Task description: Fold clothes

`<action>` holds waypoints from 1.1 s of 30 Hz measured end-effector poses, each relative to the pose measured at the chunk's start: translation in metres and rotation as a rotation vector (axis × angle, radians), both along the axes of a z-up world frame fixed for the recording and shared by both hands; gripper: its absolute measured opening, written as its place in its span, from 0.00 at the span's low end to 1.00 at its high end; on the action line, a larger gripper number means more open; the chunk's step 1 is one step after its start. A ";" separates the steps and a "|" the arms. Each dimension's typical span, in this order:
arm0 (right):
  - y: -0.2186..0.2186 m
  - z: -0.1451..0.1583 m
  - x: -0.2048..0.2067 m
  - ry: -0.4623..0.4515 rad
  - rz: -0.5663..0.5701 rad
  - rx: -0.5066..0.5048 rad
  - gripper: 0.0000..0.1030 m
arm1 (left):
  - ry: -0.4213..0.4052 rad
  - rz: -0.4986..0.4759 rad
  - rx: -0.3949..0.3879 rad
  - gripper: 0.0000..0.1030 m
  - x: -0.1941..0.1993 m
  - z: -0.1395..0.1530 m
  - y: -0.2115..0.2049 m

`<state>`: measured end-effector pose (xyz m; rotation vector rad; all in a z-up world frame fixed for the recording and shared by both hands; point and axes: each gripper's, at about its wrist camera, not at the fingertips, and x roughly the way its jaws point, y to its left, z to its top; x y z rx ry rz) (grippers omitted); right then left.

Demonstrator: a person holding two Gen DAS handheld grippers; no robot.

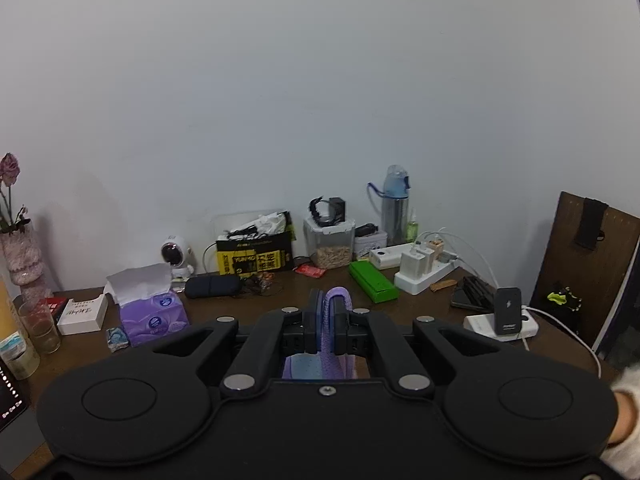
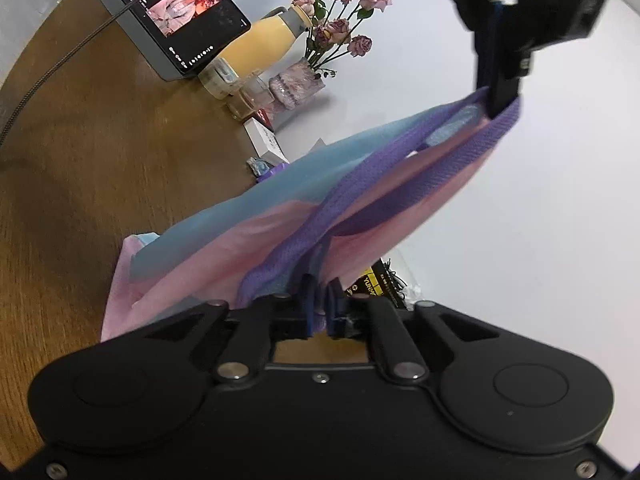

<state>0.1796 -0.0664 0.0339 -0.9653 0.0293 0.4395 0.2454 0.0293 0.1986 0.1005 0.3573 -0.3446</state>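
- Task status: you hold the garment [image 2: 248,240], a pink and light-blue piece with a purple ribbed band [image 2: 404,152], lifted off the desk and stretched between both tools. I see no fold made yet; by my judgement the folding is all still to do.
- Left gripper [image 1: 327,320]: clamped on the purple band, which loops over its fingertips. In the right wrist view it sits at 1 o'clock, raised.
- Right gripper [image 2: 320,308]: closed on the band and cloth at its near end; the lower hem trails toward 8 o'clock, close to the desk.
- Surface: brown wooden desk [image 2: 80,152], bare at 9 o'clock in the right view.
- Room: plain white wall [image 1: 320,80] behind; clutter lines the desk's far edge, including a tissue box [image 1: 154,314], a green box [image 1: 373,281] and a water bottle [image 1: 395,204].
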 end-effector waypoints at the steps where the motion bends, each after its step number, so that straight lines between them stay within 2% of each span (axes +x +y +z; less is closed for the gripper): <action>1: -0.003 0.001 -0.002 0.006 0.004 0.005 0.03 | 0.004 0.007 -0.004 0.03 0.002 -0.001 0.003; 5: -0.014 0.011 -0.004 0.028 0.012 0.035 0.03 | 0.020 0.022 -0.020 0.04 0.007 -0.008 0.015; 8: -0.033 0.034 -0.003 0.097 0.034 0.135 0.03 | 0.032 0.035 -0.010 0.04 0.011 -0.017 0.021; 10: -0.046 0.049 -0.004 0.087 0.029 0.176 0.03 | 0.046 0.038 -0.002 0.04 0.013 -0.025 0.025; 13: -0.059 0.070 -0.007 0.019 0.002 0.189 0.03 | 0.079 0.020 -0.023 0.04 0.017 -0.037 0.030; 16: -0.064 0.082 -0.008 -0.029 -0.017 0.172 0.03 | 0.128 -0.042 -0.077 0.04 0.022 -0.053 0.034; 19: -0.067 0.095 -0.011 -0.079 -0.032 0.150 0.03 | 0.155 -0.092 -0.099 0.04 0.022 -0.067 0.031; 23: -0.067 0.101 -0.013 -0.154 -0.050 0.108 0.03 | 0.181 -0.169 -0.126 0.04 0.018 -0.082 0.024; 25: -0.068 0.103 -0.014 -0.200 -0.058 0.095 0.03 | 0.174 -0.244 -0.127 0.06 0.008 -0.092 0.021; 26: -0.069 0.103 -0.014 -0.212 -0.060 0.097 0.03 | 0.156 -0.264 -0.120 0.12 0.002 -0.096 0.021; 27: -0.070 0.103 -0.014 -0.225 -0.063 0.098 0.03 | 0.134 -0.276 -0.110 0.30 -0.004 -0.099 0.021; 28: -0.071 0.103 -0.015 -0.238 -0.066 0.100 0.03 | 0.111 -0.287 -0.100 0.42 -0.011 -0.102 0.021; 29: -0.072 0.103 -0.015 -0.250 -0.068 0.102 0.03 | 0.088 -0.284 -0.095 0.68 -0.016 -0.104 0.021; 30: -0.073 0.103 -0.015 -0.259 -0.071 0.106 0.03 | 0.058 -0.273 -0.098 0.81 -0.022 -0.105 0.023; 32: -0.078 0.104 -0.012 -0.265 -0.078 0.120 0.03 | -0.020 -0.266 -0.095 0.82 -0.034 -0.106 0.028; 33: -0.081 0.105 -0.010 -0.260 -0.080 0.134 0.03 | -0.051 -0.263 -0.064 0.81 -0.038 -0.107 0.026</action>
